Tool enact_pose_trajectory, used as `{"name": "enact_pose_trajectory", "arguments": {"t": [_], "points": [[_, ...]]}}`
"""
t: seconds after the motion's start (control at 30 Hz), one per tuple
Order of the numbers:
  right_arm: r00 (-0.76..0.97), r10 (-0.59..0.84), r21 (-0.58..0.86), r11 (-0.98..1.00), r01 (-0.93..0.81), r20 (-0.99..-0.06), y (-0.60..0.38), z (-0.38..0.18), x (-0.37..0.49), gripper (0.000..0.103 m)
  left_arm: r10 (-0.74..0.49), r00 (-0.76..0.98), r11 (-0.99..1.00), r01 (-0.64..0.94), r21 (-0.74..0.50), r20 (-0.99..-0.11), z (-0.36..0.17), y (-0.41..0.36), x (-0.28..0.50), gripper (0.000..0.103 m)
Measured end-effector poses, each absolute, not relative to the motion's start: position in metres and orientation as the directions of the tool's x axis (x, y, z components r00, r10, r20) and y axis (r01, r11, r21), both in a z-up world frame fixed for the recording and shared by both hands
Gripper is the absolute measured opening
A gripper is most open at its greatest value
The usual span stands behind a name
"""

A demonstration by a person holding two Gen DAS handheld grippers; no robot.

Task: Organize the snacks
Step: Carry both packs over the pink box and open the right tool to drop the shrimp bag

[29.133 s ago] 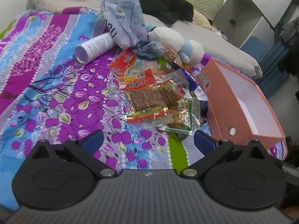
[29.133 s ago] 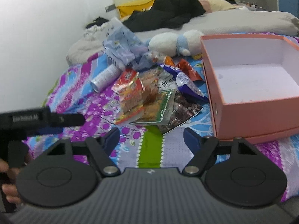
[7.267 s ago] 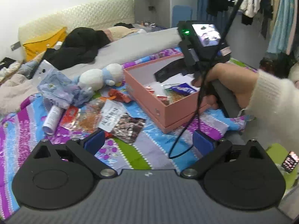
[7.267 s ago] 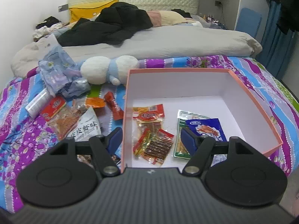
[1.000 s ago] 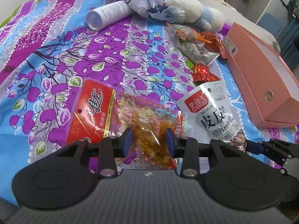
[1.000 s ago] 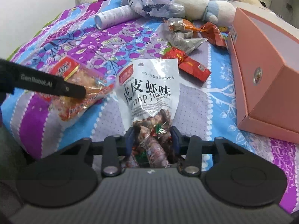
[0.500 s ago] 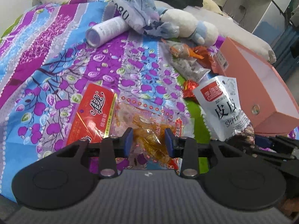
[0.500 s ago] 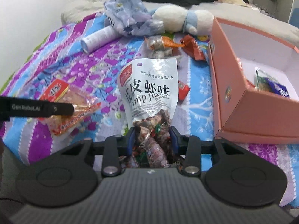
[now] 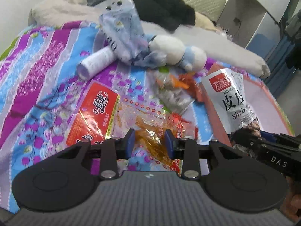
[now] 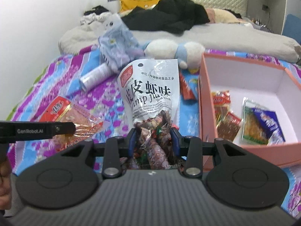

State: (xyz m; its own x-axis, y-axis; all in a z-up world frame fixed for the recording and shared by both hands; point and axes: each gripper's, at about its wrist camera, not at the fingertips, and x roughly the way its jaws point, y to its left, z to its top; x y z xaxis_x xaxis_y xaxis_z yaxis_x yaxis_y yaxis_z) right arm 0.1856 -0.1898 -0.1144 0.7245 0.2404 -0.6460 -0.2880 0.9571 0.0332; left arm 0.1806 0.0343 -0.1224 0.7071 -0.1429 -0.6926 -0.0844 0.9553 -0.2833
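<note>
We had a snack in each gripper. Our left gripper was clamped on the near edge of a clear packet with a red label, the jaws having closed a little more on it, and most of the packet hung out ahead above the quilt. Our right gripper was pinched on the bottom of a white shrimp-flavour bag, which stood up above the jaws just left of the pink box, where a few packets already lay. We judged the risks to be these: either slick wrapper could slide out of a grip on one end only, the tall bag could flop and catch the box wall, and our two grippers, close together, could knock each other at the box.
</note>
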Motion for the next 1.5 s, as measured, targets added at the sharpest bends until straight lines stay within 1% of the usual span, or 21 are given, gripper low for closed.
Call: {"name": "enact_pose_trajectory", "arguments": {"t": [0.2,0.53,0.77,0.83,0.87,0.97,1.03,1.2,1.33,1.43,1.47,1.5], "points": [[0.759,0.241,0.044,0.962,-0.271,-0.604,-0.203,-0.082,0.194,0.041,-0.161,0.746,0.955,-0.046,-0.292,-0.647,-0.082,0.017,0.198,0.038],[0.828,0.200,0.051,0.978,-0.205,-0.523,-0.246,-0.032,0.212,0.041,-0.203,0.786,0.956,0.029,-0.293,-0.584,-0.028,-0.026,0.240,0.038],[0.856,0.143,0.047,0.989,-0.137,-0.497,-0.285,-0.020,0.225,0.041,-0.256,0.789,0.952,0.106,-0.287,-0.558,-0.005,-0.078,0.278,0.037],[0.857,0.123,0.045,0.992,-0.116,-0.500,-0.299,-0.022,0.231,0.041,-0.275,0.785,0.948,0.127,-0.291,-0.555,-0.004,-0.094,0.289,0.034],[0.858,0.111,0.043,0.994,-0.104,-0.502,-0.306,-0.024,0.234,0.041,-0.283,0.781,0.947,0.136,-0.292,-0.556,-0.004,-0.102,0.295,0.029],[0.852,0.080,0.045,0.997,-0.066,-0.517,-0.328,-0.036,0.244,0.041,-0.311,0.764,0.942,0.170,-0.289,-0.565,-0.010,-0.130,0.316,0.028],[0.842,0.063,0.052,0.998,-0.041,-0.536,-0.343,-0.049,0.254,0.041,-0.320,0.737,0.943,0.186,-0.278,-0.595,-0.022,-0.149,0.335,0.025],[0.784,0.007,0.054,0.998,0.033,-0.621,-0.383,-0.094,0.281,0.041,-0.332,0.673,0.942,0.206,-0.265,-0.661,-0.056,-0.182,0.368,0.025],[0.727,-0.027,0.028,0.998,0.063,-0.686,-0.403,-0.133,0.299,0.041,-0.300,0.638,0.953,0.177,-0.245,-0.709,-0.090,-0.181,0.381,0.025],[0.695,-0.028,0.033,0.997,0.075,-0.719,-0.412,-0.156,0.308,0.042,-0.254,0.630,0.966,0.137,-0.217,-0.734,-0.109,-0.170,0.387,0.027],[0.689,-0.025,0.035,0.997,0.074,-0.724,-0.413,-0.161,0.309,0.042,-0.235,0.628,0.971,0.120,-0.205,-0.742,-0.115,-0.165,0.388,0.032],[0.683,-0.023,0.036,0.997,0.073,-0.730,-0.414,-0.166,0.309,0.043,-0.221,0.625,0.974,0.102,-0.203,-0.749,-0.121,-0.158,0.389,0.044]]}}
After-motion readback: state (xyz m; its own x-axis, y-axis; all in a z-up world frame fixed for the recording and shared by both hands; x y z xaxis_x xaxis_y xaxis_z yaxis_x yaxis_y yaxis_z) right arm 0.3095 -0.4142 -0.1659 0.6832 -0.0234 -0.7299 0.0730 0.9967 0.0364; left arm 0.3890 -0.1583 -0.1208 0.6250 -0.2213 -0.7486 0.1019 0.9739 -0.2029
